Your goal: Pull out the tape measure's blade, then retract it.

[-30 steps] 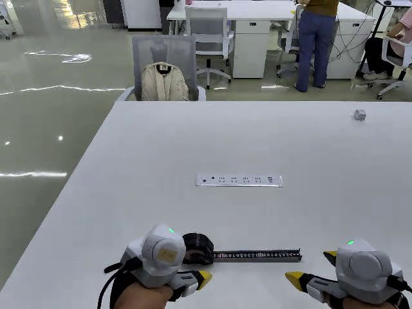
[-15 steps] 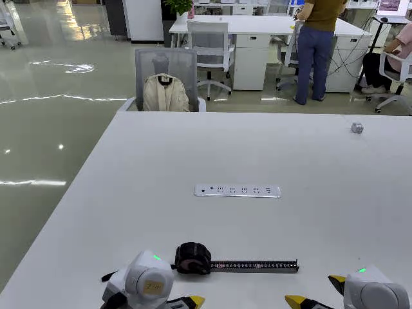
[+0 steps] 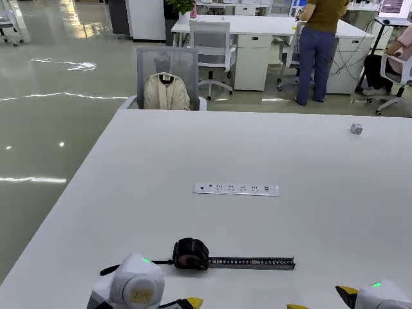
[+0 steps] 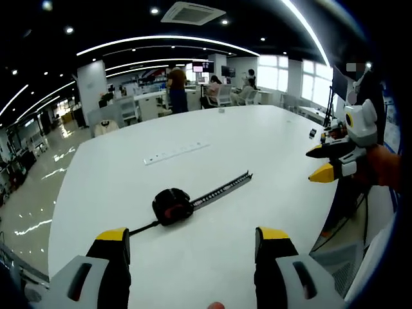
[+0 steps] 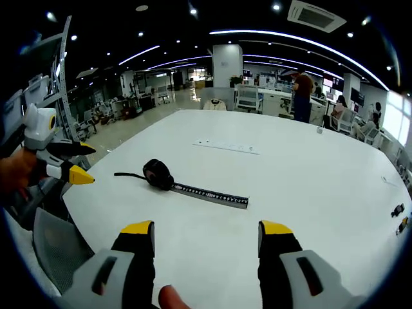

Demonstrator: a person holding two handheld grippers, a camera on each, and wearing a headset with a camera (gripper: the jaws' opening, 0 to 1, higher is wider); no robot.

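Note:
A black tape measure [image 3: 191, 253] lies on the white table [image 3: 154, 167], its blade [image 3: 251, 262] drawn out to the right and flat on the surface. A thin black strap trails from its left side. My left gripper [image 3: 187, 302] sits at the near edge, below and left of the case, apart from it and open. My right gripper [image 3: 322, 301] is open at the lower right, short of the blade's tip. In the left gripper view the case [image 4: 171, 206] lies beyond my open left gripper [image 4: 193, 235]. In the right gripper view the blade [image 5: 209, 195] lies ahead of my open right gripper [image 5: 206, 228].
A white power strip [image 3: 235, 188] lies mid-table. A small grey object [image 3: 356, 129] rests far right. A chair with a pale jacket [image 3: 166, 84] stands at the far table edge. Beyond it, a person [image 3: 318, 38] stands at other desks.
My left gripper has drawn back from the tape measure case toward the near edge. The right gripper has also pulled back. The blade stays out on the table.

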